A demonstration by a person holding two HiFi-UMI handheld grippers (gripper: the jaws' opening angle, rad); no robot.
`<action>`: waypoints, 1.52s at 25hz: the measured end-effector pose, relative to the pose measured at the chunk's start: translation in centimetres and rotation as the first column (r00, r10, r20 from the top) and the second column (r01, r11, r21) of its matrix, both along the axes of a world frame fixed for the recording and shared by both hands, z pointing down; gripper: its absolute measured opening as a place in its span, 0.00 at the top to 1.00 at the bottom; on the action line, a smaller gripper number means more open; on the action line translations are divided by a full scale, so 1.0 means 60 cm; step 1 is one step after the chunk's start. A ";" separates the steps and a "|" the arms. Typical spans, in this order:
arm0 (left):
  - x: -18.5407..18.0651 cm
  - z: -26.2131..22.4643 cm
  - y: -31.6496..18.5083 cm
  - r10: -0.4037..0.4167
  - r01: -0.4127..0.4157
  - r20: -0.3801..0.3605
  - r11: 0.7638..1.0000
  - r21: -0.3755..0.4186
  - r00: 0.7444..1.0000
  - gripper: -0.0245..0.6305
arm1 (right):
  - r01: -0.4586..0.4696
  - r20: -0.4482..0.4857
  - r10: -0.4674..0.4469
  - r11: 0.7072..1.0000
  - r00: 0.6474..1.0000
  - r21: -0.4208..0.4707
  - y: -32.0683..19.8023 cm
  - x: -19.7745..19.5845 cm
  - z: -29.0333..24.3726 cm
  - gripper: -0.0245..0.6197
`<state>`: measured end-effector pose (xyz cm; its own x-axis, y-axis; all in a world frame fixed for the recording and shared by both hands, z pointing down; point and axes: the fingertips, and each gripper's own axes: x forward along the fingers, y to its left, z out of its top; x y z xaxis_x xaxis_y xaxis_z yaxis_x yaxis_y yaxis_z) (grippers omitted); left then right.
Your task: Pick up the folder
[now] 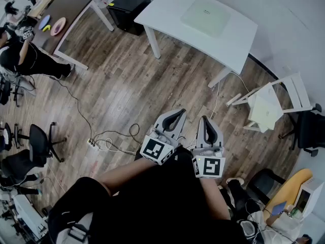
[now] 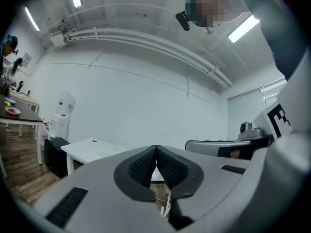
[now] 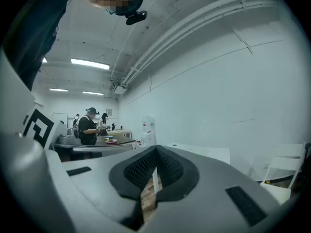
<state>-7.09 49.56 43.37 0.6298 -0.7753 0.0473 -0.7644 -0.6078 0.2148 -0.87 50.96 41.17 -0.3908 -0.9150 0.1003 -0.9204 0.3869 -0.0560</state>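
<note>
The wood-plank floor (image 1: 127, 80) spread beneath you. Close to your waist, your left claw (image 1: 176, 116) and right claw (image 1: 207, 122) were both clenched on nothing. Well ahead, the pale green folder (image 1: 205, 17) lay flat on the white tabletop (image 1: 167, 9). It looked thin, light, floppy and probably slick. One edge seemed the best place to pinch, perhaps after you slid it to the tabletop's rim.

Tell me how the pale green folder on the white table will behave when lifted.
Probably light and floppy: the folder looks thin and lies flat on the white table. Its smooth surface may be slippery.
</note>
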 end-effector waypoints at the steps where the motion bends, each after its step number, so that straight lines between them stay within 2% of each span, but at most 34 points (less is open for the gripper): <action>1: 0.010 -0.001 0.004 0.003 -0.003 0.003 1.000 0.005 1.000 0.94 | -0.006 0.006 0.007 1.000 1.000 -0.007 0.005 0.011 0.004 0.91; 5: 0.041 0.000 0.016 0.005 -0.005 0.015 1.000 0.015 1.000 0.94 | -0.024 0.017 0.024 0.999 1.000 -0.028 0.019 0.046 0.015 0.91; 10: 0.052 0.012 0.021 -0.018 0.017 0.020 1.000 0.005 1.000 0.94 | -0.012 0.048 0.014 0.999 0.999 -0.037 0.018 0.067 0.018 0.91; 19: 0.099 0.016 0.011 -0.016 0.015 0.043 1.000 0.024 0.999 0.94 | 0.023 0.062 -0.022 1.000 0.998 -0.017 0.007 0.108 0.025 0.91; 23: 0.107 0.015 -0.005 -0.028 0.028 0.039 1.000 0.003 0.999 0.94 | 0.047 0.100 -0.044 0.999 0.994 -0.025 -0.010 0.115 0.032 0.91; 30: 0.103 0.031 -0.061 -0.043 0.044 0.035 0.999 -0.022 0.998 0.94 | 0.036 0.091 -0.033 0.999 0.995 -0.031 -0.055 0.125 0.043 0.91; 35: 0.113 0.045 -0.130 -0.052 0.052 0.023 0.998 -0.020 0.998 0.94 | 0.013 0.033 -0.014 0.999 0.999 0.038 -0.104 0.149 0.035 0.91; 38: 0.112 0.055 -0.188 -0.047 0.047 0.017 0.999 -0.020 0.999 0.94 | -0.019 0.017 0.018 0.999 1.000 0.037 -0.151 0.160 0.039 0.91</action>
<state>-0.37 38.30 46.68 0.5916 -0.8029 0.0733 -0.7957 -0.5668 0.2138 8.72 41.91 43.51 -0.3751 -0.9250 0.0596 -0.9264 0.3720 -0.0577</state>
